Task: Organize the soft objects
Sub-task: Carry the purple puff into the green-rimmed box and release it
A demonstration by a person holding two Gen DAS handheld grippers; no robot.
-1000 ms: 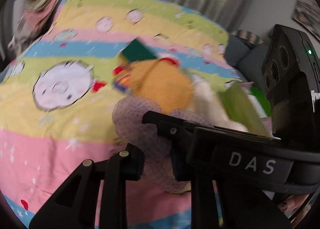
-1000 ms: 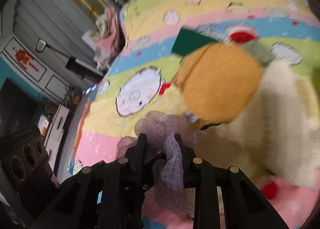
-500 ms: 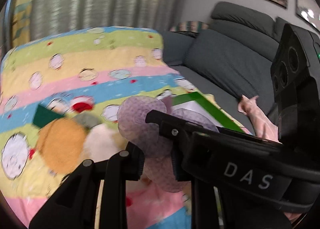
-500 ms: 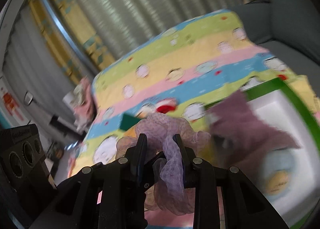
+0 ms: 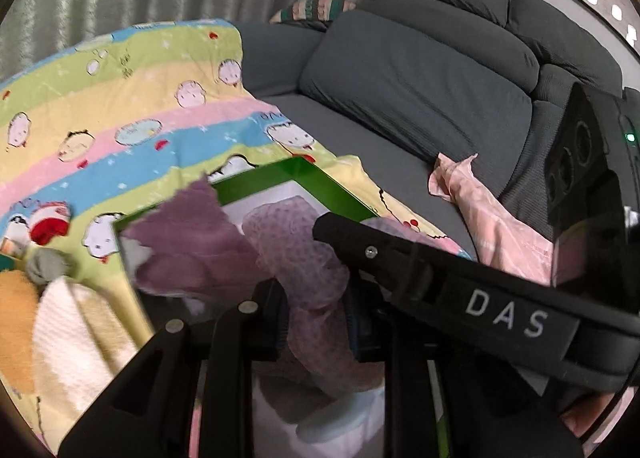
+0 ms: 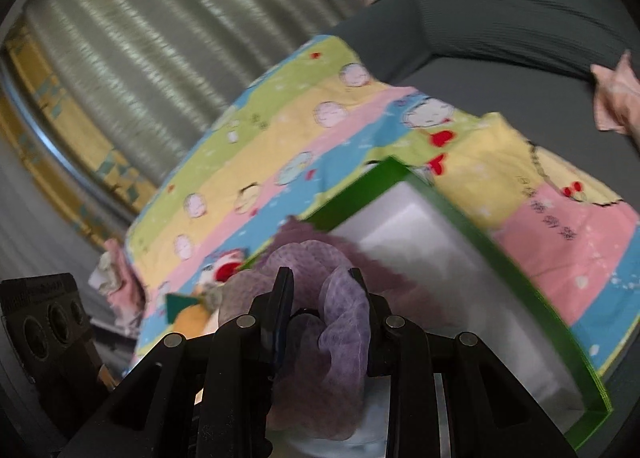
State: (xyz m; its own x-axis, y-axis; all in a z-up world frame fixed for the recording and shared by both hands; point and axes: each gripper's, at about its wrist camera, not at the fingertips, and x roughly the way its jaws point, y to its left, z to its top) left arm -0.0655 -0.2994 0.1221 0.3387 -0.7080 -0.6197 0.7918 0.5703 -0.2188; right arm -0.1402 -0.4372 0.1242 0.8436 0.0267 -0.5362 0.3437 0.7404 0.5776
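Carrying a lilac mesh cloth (image 5: pixel 304 258), both tools grip it at once: the left tool (image 5: pixel 316 322) is clenched on one end, the right tool (image 6: pixel 324 322) clamped on a bunched fold (image 6: pixel 344 322). A second ago the cloth hung over the orange and cream cushions on the striped blanket (image 5: pixel 120 106); now it hangs over the green-rimmed box (image 5: pixel 332 194), where a darker purple cloth (image 5: pixel 188 242) already lies (half draped over the rim). That suggests the carry is almost done and only the lowering and letting go remain. Both tools point forward and downward, side by side, with the grey sofa (image 5: pixel 420 98) beyond.
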